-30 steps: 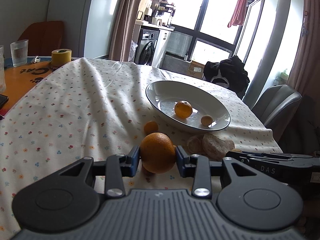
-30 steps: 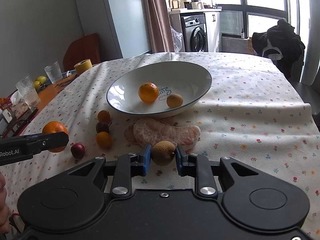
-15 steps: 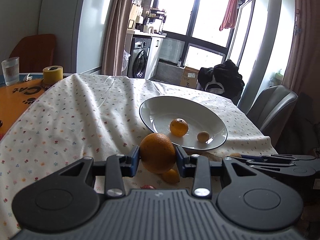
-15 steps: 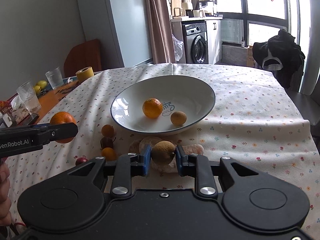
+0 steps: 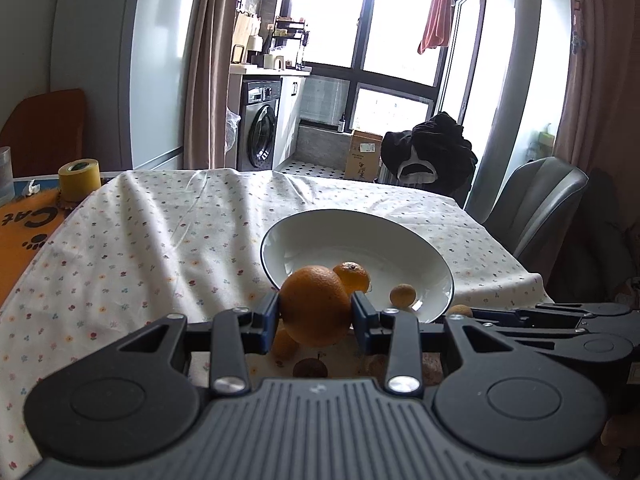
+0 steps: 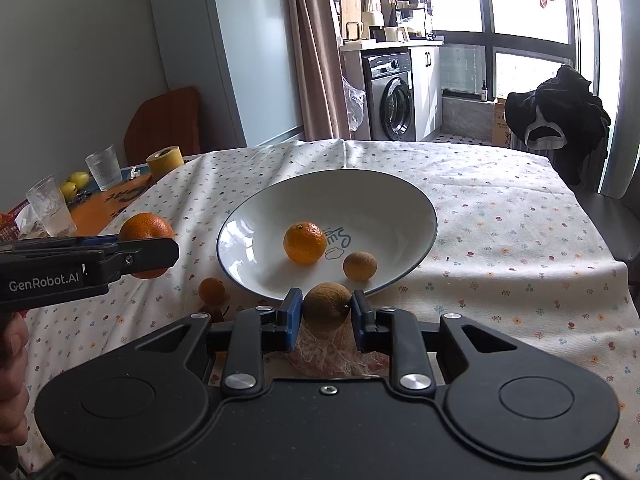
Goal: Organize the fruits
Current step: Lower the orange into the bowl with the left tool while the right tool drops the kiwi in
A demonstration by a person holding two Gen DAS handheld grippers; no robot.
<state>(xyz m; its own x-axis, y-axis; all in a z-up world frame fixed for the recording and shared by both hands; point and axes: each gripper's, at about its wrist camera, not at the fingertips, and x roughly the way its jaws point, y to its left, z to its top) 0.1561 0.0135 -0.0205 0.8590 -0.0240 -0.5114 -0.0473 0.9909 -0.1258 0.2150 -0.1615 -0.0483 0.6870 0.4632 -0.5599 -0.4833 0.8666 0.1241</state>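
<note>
My left gripper (image 5: 316, 314) is shut on a large orange (image 5: 315, 305), held above the cloth just short of the white bowl (image 5: 304, 236); the same orange (image 6: 146, 232) shows left of the bowl in the right wrist view. My right gripper (image 6: 326, 310) is shut on a small brown fruit (image 6: 326, 306) at the bowl's near rim (image 6: 416, 264). Inside the bowl lie a tangerine (image 6: 305, 242) and a small tan fruit (image 6: 359, 266). A peeled pomelo piece (image 6: 332, 354) lies under the right gripper.
Small orange fruits (image 6: 212, 291) and a dark one (image 5: 310, 368) lie on the flowered tablecloth near the bowl. Two glasses (image 6: 104, 166), a yellow tape roll (image 5: 78, 180) and lemons (image 6: 74, 184) stand at the far left. A grey chair (image 5: 540, 204) stands on the right.
Both grippers have risen from the cloth and moved toward the bowl, each carrying its fruit. The fruits left on the cloth now sit lower in the views.
</note>
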